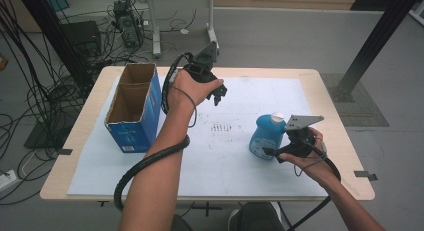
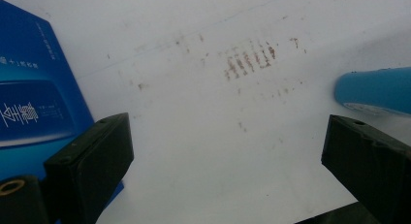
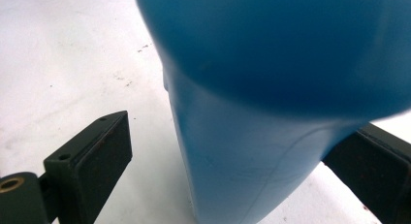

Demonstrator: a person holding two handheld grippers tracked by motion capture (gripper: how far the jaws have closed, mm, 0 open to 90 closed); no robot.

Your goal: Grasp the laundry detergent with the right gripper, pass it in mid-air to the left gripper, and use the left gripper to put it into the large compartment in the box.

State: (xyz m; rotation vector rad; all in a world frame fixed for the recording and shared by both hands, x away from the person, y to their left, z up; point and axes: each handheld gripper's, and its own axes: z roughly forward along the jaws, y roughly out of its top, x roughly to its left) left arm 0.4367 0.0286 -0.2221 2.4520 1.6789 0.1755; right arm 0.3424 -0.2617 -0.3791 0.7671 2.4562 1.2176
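Observation:
A blue bottle [image 1: 266,135] with a white cap stands upright at the right of the white mat [image 1: 225,156]. My right gripper [image 1: 272,152] is at its near side, open, with its jaws on either side of the bottle's body [image 3: 252,136]; a gap shows at the left jaw. An open blue carton [image 1: 134,107] stands at the left of the mat. Held above the mat's far middle, my left gripper [image 1: 218,96] is open with nothing between its jaws [image 2: 228,156]. Its own view catches the carton's side [image 2: 34,98] and part of the bottle [image 2: 375,90].
Brown smudges [image 1: 221,127] mark the middle of the mat [image 2: 218,136]. The wooden table [image 1: 335,106] shows around the mat. Cables, a desk leg [image 1: 156,31] and a black post [image 1: 372,41] stand on the floor beyond.

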